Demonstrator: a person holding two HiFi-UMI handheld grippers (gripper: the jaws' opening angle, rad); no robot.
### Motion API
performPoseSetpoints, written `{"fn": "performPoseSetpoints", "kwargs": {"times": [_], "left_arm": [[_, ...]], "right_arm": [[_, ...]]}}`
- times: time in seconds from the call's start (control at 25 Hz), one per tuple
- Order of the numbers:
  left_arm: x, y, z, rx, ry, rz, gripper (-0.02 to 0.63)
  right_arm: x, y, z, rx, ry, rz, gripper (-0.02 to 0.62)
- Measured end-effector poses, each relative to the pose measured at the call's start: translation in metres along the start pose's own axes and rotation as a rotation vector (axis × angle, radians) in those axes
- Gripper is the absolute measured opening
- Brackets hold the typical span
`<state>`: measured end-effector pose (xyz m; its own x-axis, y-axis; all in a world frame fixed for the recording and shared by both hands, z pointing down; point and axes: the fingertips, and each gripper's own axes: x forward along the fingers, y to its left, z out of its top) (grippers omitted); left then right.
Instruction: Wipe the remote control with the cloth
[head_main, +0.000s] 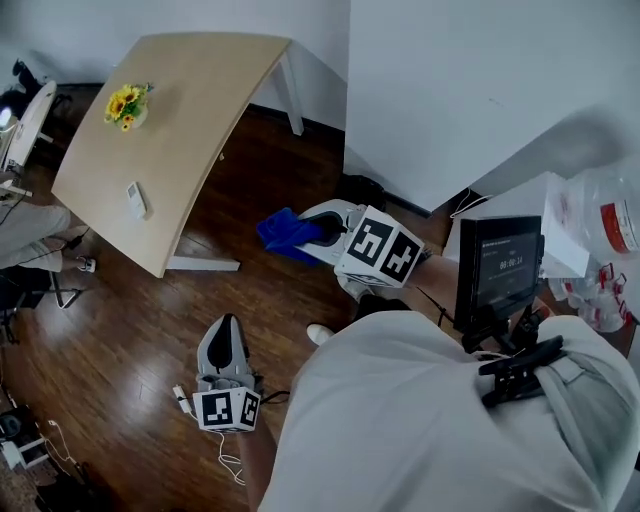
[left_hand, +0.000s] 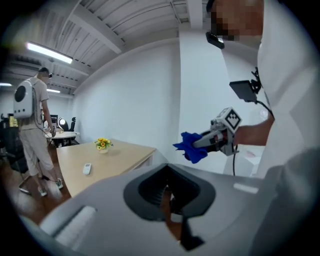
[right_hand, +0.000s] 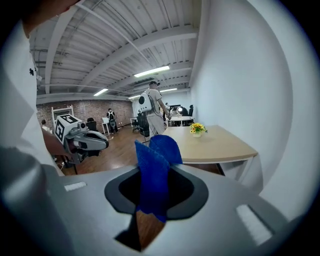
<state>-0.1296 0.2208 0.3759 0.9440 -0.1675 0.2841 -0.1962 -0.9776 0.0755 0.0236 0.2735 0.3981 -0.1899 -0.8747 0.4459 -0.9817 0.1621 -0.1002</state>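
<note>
Right claw (right_hand: 150, 202) is clamped on the blue cloth (right_hand: 152, 172), which stands up between its jaws in a folded flap and hangs a little below them. In the head view that claw is held out over the dark wooden floor (head_main: 120, 340), pointing toward the table with the cloth bunched at its tip. The left claw (left_hand: 170, 200) has its jaws pressed together with nothing between them; it sits lower and nearer the person's body, well apart from the right one. On a white surface at the person's right lie clear plastic bags (head_main: 600, 230); what is in them cannot be told beyond red and white labels. Farther off stands a light wooden table (head_main: 200, 90). The white remote control (head_main: 137, 199) lies flat on it near the edge closest to the claws, apart from both of them and untouched. Beyond the remote, toward the far end of the tabletop, a small pot (head_main: 131, 118) holds yellow flowers (head_main: 124, 102). A person with a white backpack (left_hand: 31, 125) stands beside the table's far side.
</note>
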Motion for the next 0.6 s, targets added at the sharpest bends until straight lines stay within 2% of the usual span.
{"fn": "performPoseSetpoints", "kwargs": {"times": [0.36,0.6], "left_arm": [[-0.081,0.025,-0.031,-0.035,-0.023,0.023,0.023],[-0.088,0.029,-0.043,-0.044,-0.017,0.036,0.023]], "right_arm": [[0.008,0.074,0.019,-0.06,-0.01,-0.024,0.084],[0.01,0.079,0.019,-0.079,-0.002,-0.025,0.084]]}}
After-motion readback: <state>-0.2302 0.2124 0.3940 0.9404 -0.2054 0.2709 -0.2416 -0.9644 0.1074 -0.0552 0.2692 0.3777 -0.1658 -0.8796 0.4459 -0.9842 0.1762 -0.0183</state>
